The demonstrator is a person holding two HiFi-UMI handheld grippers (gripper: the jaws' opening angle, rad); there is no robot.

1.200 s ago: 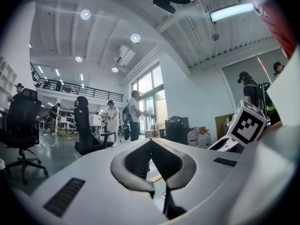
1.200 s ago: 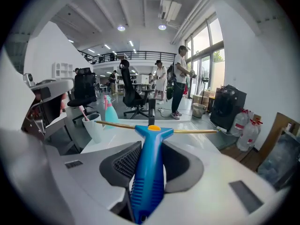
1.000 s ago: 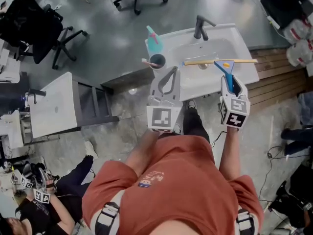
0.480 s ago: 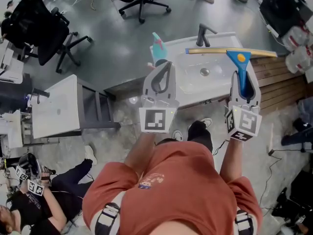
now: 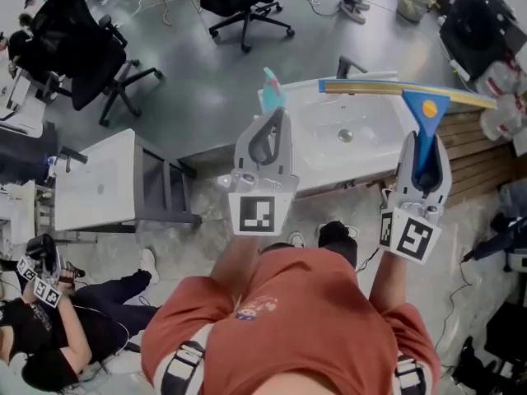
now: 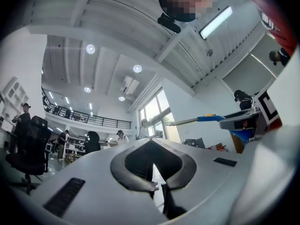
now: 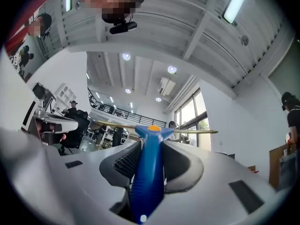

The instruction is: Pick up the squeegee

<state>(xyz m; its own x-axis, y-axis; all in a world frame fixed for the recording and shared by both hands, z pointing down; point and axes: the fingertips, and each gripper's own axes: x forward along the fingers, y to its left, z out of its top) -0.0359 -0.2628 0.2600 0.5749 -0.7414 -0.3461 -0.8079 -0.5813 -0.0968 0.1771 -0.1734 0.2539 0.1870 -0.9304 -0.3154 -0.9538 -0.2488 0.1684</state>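
Note:
The squeegee [image 5: 425, 118] has a blue handle and a long yellowish blade that runs crosswise. It hangs in the air above the white sink [image 5: 327, 142]. My right gripper [image 5: 422, 142] is shut on the blue handle, and the blade stands beyond its fingertips. In the right gripper view the handle [image 7: 149, 172] lies clamped between the ribbed pads, with the blade across the top. My left gripper [image 5: 278, 115] is raised beside it at the left, shut and holding nothing. In the left gripper view its tips [image 6: 153, 149] meet, and the squeegee [image 6: 206, 118] shows at the right.
A dark faucet [image 5: 347, 64] stands at the sink's back and a teal spray bottle [image 5: 270, 85] at its left corner. A second white unit [image 5: 90, 179] is at the left. Office chairs [image 5: 103, 68] stand beyond, a person [image 5: 49, 327] sits on the floor lower left, and wooden boards [image 5: 471, 130] lie right.
Both grippers have risen toward the camera and tipped upward. The squeegee came up off the sink with the right gripper, still clamped. The left gripper stayed shut.

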